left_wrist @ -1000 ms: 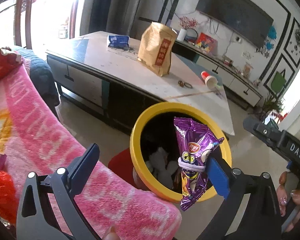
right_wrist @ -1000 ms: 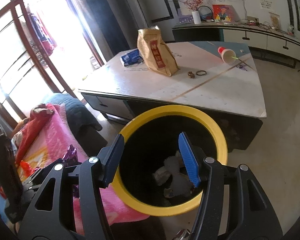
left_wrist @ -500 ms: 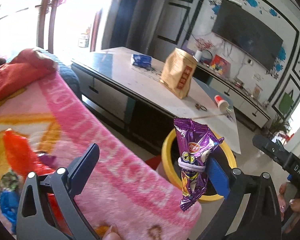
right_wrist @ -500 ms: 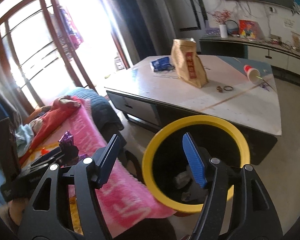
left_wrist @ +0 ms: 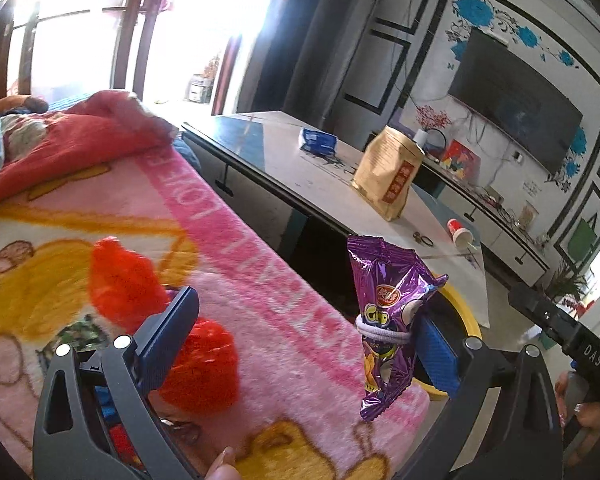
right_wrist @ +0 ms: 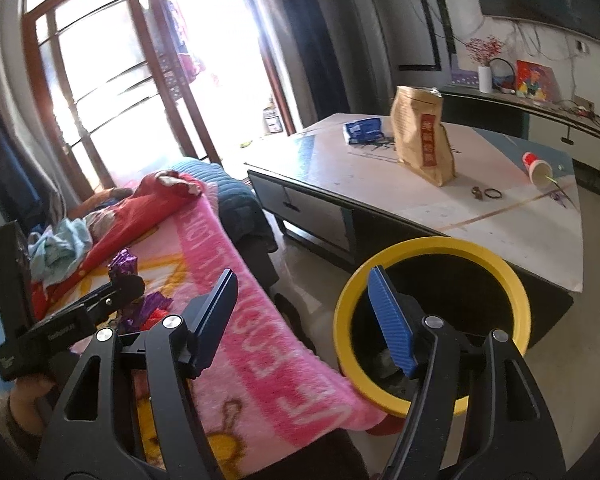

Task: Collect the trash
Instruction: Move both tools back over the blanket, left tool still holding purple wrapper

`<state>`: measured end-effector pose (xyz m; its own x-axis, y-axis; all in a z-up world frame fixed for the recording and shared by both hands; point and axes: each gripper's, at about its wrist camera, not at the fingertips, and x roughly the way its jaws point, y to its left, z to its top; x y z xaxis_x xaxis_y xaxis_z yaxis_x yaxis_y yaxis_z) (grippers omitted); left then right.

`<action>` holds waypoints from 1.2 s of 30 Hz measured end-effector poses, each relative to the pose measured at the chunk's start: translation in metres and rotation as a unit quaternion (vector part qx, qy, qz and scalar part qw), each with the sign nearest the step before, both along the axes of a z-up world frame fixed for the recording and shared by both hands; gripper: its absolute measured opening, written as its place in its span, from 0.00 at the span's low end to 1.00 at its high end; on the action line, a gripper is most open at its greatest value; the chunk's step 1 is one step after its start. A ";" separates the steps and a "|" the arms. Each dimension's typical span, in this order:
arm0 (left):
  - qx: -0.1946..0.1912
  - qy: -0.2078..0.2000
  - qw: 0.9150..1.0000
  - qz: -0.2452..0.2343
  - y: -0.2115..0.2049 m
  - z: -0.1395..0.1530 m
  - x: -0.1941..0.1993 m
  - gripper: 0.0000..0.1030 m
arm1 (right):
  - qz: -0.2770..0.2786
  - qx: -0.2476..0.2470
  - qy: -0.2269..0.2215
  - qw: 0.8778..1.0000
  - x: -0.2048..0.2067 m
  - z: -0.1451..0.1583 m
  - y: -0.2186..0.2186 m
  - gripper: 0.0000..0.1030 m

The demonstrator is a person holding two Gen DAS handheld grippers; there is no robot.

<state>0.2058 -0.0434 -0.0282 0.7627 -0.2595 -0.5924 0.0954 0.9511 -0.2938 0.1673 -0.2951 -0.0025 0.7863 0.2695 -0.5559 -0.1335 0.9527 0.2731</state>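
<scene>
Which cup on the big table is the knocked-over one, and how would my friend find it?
Look at the big pale coffee table and go past the tall brown paper bag toward the far end. The small red paper cup lies on its side there. Nothing else on the table is red and round with an open white mouth.

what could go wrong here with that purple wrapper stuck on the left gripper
The purple wrapper hangs off one finger of the open left gripper by a white band, so opening alone may not release it. The left gripper is over the pink blanket, not the yellow bin, so a shaken-off wrapper could land on the bedding. Red trash there could also snag.
</scene>
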 end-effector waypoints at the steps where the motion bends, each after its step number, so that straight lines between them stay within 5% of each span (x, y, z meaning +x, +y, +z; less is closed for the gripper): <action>1: 0.000 -0.001 1.000 0.002 0.003 0.000 -0.001 0.94 | 0.008 -0.001 0.000 1.000 -0.001 0.000 0.006 0.58; 36: -0.010 -0.004 0.992 0.126 0.139 0.001 -0.063 0.94 | 0.172 -0.052 0.013 0.984 -0.014 -0.018 0.155 0.61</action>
